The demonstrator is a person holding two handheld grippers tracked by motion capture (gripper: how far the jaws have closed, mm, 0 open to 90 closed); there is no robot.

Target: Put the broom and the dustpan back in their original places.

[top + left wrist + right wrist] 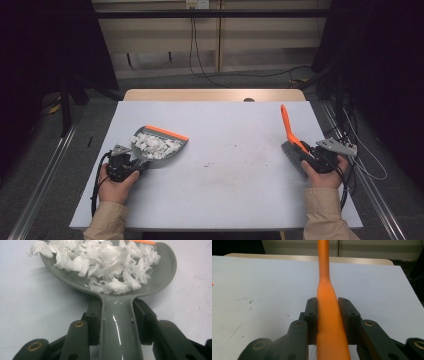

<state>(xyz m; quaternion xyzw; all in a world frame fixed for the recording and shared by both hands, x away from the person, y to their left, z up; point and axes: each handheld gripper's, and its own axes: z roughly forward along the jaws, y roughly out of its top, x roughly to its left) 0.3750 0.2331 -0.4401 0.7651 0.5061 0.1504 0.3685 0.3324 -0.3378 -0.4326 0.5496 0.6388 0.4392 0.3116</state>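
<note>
A pale grey table (225,200) – scuffed with dark specks (235,157) – bears a grey dustpan (161,145)

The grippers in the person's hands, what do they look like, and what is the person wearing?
Each is a black tool with two blocky black jaws on hinged arms with brass-coloured pins. The left gripper and the right gripper each carry a grey three-cornered plate on top and trail a black cable. The person wears tan long sleeves with ribbed cuffs.
</note>
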